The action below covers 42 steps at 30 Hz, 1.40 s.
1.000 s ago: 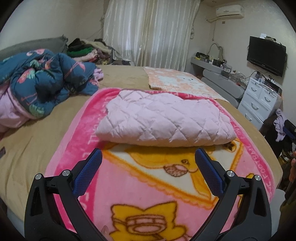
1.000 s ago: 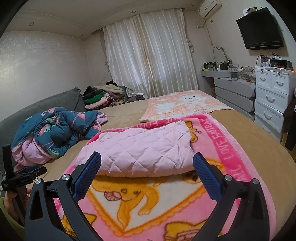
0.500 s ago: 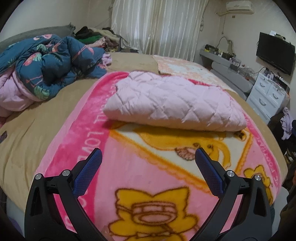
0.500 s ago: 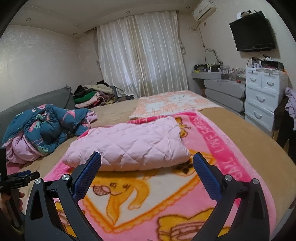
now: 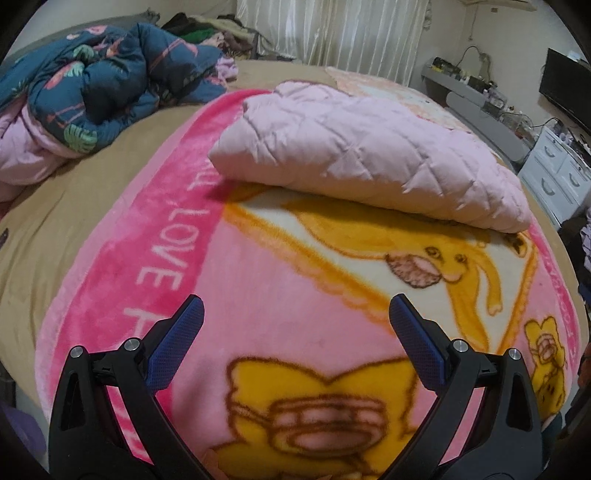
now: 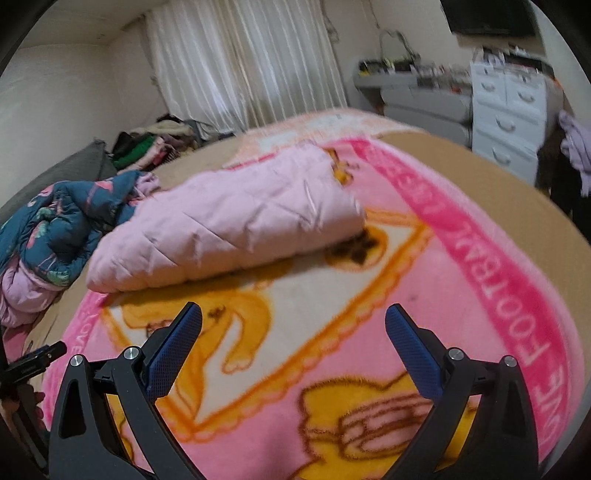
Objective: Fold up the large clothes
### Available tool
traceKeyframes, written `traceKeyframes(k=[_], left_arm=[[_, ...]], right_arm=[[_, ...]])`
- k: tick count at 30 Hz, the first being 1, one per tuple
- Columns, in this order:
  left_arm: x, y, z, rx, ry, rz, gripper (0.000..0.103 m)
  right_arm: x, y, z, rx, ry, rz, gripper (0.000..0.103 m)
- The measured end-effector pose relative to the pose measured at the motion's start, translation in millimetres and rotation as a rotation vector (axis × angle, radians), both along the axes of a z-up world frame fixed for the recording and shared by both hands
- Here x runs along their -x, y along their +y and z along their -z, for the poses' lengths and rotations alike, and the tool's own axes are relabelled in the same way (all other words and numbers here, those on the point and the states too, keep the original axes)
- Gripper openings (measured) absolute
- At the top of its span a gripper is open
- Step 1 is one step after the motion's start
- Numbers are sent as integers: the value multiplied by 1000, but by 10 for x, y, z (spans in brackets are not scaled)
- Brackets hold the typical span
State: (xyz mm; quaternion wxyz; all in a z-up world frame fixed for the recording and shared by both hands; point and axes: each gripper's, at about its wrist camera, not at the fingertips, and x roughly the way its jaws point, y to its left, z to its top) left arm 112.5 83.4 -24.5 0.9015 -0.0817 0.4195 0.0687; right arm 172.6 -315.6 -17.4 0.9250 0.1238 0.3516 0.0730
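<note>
Bedroom, mid-chore. At far left, heaped on the bed (image 5: 44,236): a rumpled blue floral quilt (image 5: 107,77), bunched over something pale pink, probably pushed aside to free the working area. Behind it, by the curtain (image 5: 332,33), a loose pile of clothes (image 6: 147,146), unsorted.

Centre: a pink quilted jacket (image 5: 362,151), already folded into a thick rectangular bundle, lying on the pink cartoon blanket (image 5: 166,258) spread flat over the bed, apparently as the folding surface. Bundle toward the blanket's far end, near half of the blanket bare. Judged from its compact shape, close to done or done.

Near edge, left to right: left gripper (image 5: 295,325) poised above the bare blanket, fingers spread wide, gripping nothing, short of the bundle's near edge. Right gripper (image 6: 293,328) likewise hovering over the blanket print, fingers wide apart and empty, aimed toward the bundle's right-hand end. Both apart from the cloth, most likely lined up to take the bundle from two sides, so a soft, puffy fold does not spring open when lifted. Right view blurred, so fine detail of the fold unclear.

At far right, against the wall: a white chest of drawers (image 6: 506,110) and a dark television (image 5: 565,88), out of play.
</note>
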Motion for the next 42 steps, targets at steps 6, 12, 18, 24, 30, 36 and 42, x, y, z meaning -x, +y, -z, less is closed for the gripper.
traceKeyframes(k=[6, 12, 18, 24, 30, 36, 42], left_arm=[[-269, 75, 168, 43, 35, -22, 94], [-628, 219, 229, 139, 32, -66, 94], [-1016, 431, 153, 263, -13, -130, 94], [-1343, 606, 46, 291, -66, -181, 94], [-1619, 824, 160, 431, -49, -251, 94], [-1878, 1013, 445, 630, -17, -331, 94], [-2016, 1074, 645, 713, -33, -374, 95]], right_arm=[[-377, -31, 293, -62, 97, 34, 99], [-774, -58, 479, -150, 164, 71, 99], [-1201, -97, 532, -250, 185, 111, 99], [-1638, -185, 614, -359, 214, 155, 99], [-2009, -203, 835, -470, 276, 158, 99], [-2194, -144, 858, -465, 253, 118, 99], [-2324, -122, 909, -479, 244, 96, 99]])
